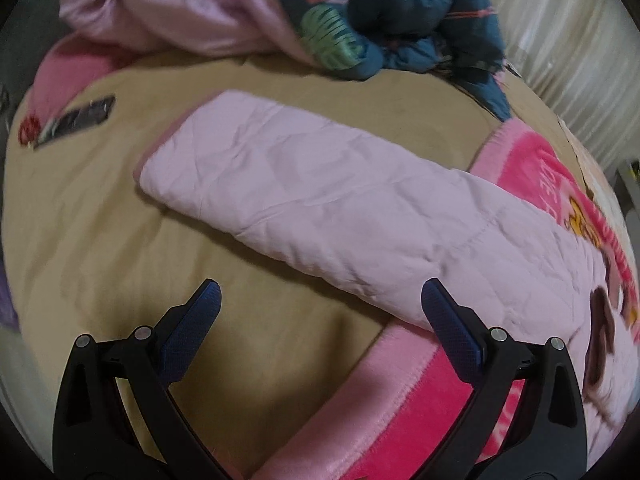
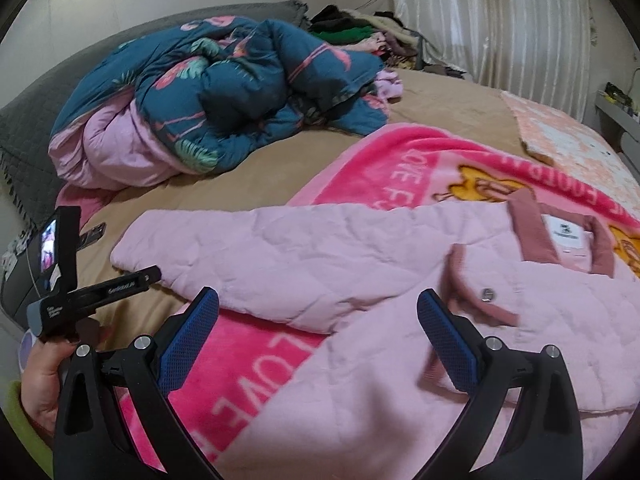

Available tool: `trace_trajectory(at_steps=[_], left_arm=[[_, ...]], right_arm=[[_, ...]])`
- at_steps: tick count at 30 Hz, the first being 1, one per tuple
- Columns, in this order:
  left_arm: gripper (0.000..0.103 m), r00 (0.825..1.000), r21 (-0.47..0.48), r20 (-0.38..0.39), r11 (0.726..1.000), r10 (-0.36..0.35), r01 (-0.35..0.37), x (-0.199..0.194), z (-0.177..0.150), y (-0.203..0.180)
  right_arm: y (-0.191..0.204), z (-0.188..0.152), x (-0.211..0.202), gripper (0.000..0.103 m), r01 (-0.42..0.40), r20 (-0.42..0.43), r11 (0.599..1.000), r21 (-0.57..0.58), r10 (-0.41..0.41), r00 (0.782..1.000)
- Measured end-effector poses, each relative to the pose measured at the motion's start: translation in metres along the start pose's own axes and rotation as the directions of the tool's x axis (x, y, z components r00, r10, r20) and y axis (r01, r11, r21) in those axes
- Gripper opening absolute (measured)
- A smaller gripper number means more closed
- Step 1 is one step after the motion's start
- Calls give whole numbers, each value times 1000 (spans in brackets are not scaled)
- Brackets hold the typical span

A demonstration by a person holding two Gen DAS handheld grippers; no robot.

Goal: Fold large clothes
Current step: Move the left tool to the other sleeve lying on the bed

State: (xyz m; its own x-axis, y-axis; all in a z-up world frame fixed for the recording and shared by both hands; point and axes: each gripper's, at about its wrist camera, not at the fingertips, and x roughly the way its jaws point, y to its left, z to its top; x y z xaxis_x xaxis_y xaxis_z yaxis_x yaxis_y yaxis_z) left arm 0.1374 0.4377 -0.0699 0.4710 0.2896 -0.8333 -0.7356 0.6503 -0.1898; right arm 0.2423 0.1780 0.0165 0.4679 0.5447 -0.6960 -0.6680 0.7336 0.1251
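Note:
A pale pink quilted jacket (image 2: 500, 336) lies flat on a bright pink blanket (image 2: 392, 160) on the bed. Its sleeve (image 1: 304, 200) stretches out to the left over the tan sheet. The darker pink collar (image 2: 560, 236) with a white label points away from me, and a metal snap (image 2: 487, 293) shows on the front. My left gripper (image 1: 320, 300) is open just short of the sleeve's near edge, holding nothing. My right gripper (image 2: 318, 308) is open above the jacket's front near the sleeve's root, with nothing between its fingers. A hand (image 2: 44, 376) holds the left gripper's handle at the far left of the right wrist view.
A bundled teal flamingo-print duvet with pink lining (image 2: 224, 104) sits at the head of the bed, with grey pillows (image 2: 28, 152) behind it. A dark phone-like object (image 1: 76, 120) lies on the tan sheet (image 1: 100, 240). Piled clothes (image 2: 360, 34) and a curtain (image 2: 500, 28) stand at the far side.

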Motion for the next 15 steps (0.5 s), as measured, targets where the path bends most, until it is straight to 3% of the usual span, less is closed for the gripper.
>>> trace_trajectory(at_steps=[10, 15], left_arm=[[94, 999, -110, 9, 993, -47, 47, 25, 11, 17], [94, 1000, -173, 27, 985, -1, 6, 49, 22, 31]], right_arm=[[35, -9, 50, 99, -17, -116, 996, -90, 6, 993], [40, -19, 60, 99, -30, -145, 993, -112, 13, 989]])
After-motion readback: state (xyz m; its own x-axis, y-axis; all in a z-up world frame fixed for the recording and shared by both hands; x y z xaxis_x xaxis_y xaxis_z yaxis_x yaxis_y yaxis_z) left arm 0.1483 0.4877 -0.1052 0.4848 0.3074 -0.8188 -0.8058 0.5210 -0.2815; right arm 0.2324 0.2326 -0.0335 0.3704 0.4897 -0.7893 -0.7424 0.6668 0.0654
